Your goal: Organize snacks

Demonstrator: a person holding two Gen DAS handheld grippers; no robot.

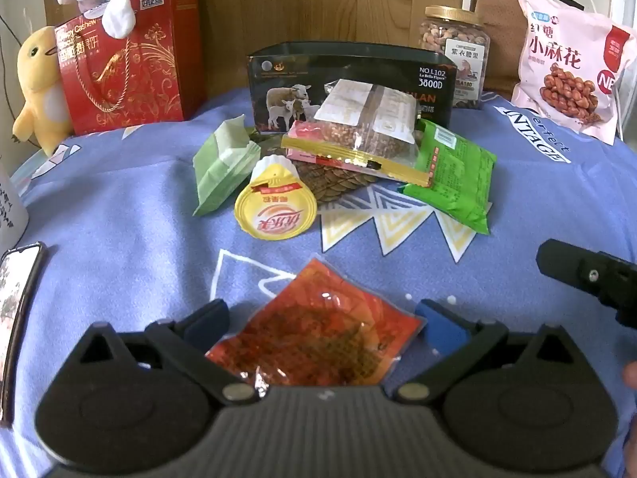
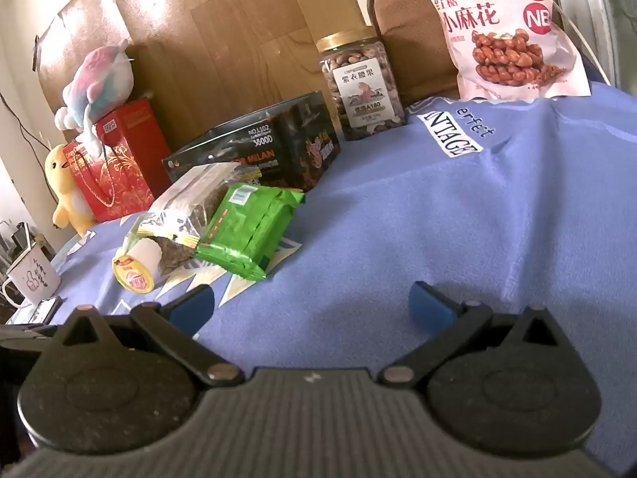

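An orange-red snack packet (image 1: 318, 330) lies flat on the blue cloth between the open fingers of my left gripper (image 1: 322, 322). Farther off sits a pile of snacks: a yellow jelly cup (image 1: 274, 211), a pale green wrapped snack (image 1: 227, 163), a clear bag of seeds (image 1: 358, 139) and a green packet (image 1: 454, 175), all in front of a black box (image 1: 350, 79). My right gripper (image 2: 310, 306) is open and empty over bare cloth; the pile shows to its left, with the green packet (image 2: 251, 231) and the jelly cup (image 2: 135, 271).
A nut jar (image 1: 454, 55) and a pink bag of twists (image 1: 569, 67) stand at the back right. A red gift box (image 1: 131, 63) with plush toys (image 1: 40, 87) stands at the back left. A phone (image 1: 16, 310) and a white mug (image 2: 32, 279) sit at the left edge.
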